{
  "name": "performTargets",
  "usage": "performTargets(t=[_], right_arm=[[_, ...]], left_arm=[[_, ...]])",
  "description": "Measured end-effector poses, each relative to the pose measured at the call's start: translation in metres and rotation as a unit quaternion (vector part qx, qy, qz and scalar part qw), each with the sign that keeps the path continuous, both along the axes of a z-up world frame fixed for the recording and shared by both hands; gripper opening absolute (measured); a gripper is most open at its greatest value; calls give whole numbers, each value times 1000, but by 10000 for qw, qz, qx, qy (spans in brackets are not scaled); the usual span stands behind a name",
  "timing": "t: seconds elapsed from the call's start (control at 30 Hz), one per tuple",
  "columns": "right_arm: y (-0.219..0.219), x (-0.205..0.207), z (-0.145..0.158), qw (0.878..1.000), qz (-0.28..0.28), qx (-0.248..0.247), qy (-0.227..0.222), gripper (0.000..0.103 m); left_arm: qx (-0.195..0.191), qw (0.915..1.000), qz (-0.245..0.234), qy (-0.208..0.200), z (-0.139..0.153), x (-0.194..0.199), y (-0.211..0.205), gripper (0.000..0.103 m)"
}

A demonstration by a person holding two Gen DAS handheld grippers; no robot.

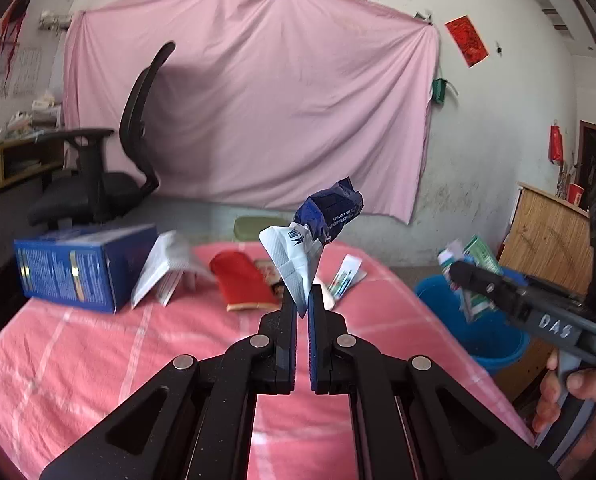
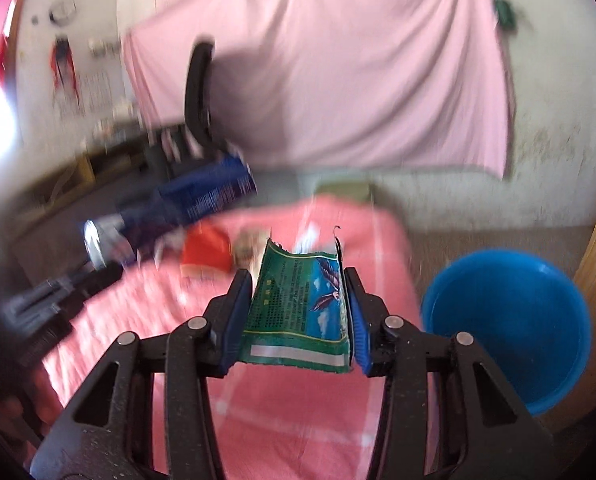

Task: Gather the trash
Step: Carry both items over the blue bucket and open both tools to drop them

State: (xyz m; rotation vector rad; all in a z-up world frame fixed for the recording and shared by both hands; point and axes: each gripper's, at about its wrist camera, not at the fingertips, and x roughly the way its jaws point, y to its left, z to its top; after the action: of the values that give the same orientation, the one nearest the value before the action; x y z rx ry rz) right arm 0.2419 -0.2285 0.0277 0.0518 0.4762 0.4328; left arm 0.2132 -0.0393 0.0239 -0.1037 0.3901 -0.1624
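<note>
The left gripper [image 1: 302, 300] is clamped on a crumpled blue-and-white wrapper [image 1: 317, 236], held in the air above the pink table [image 1: 78, 352]. The right gripper [image 2: 298, 312] pinches a green packet [image 2: 298, 316] edge to edge, left of the blue bucket [image 2: 509, 320]. Both items look light, thin and limp. Grip creased or folded parts; smooth film is likely to slip.

pink checked tablecloth [image 1: 78, 352], blue bucket [image 2: 509, 332], green printed wrapper [image 2: 301, 312].
</note>
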Motion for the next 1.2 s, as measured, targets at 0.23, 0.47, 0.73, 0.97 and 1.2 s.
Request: performTargets(t=[0.23,0.47,0.73,0.97,1.2], right_arm=[[-30,-32,41,9889,-485,401,-1348,67],[-70,-39,61,9722,-1179,420,-1981,67],[-125,-38,57,9625,-1883,401,-1913,68],[-162,-27,27,9632,-2274,161,-1422,68],[-190,5,-16,9692,-2411,345,-363,69]], left_arm=[[28,9981,-280,-543,26,9,-32,3],[92,9916,-879,-945,54,30,-84,3],[71,9840,-1640,-693,51,64,-152,3],[26,9791,-2033,-23,23,96,-201,3],[-108,9725,-2129,937,-2,131,-229,3]])
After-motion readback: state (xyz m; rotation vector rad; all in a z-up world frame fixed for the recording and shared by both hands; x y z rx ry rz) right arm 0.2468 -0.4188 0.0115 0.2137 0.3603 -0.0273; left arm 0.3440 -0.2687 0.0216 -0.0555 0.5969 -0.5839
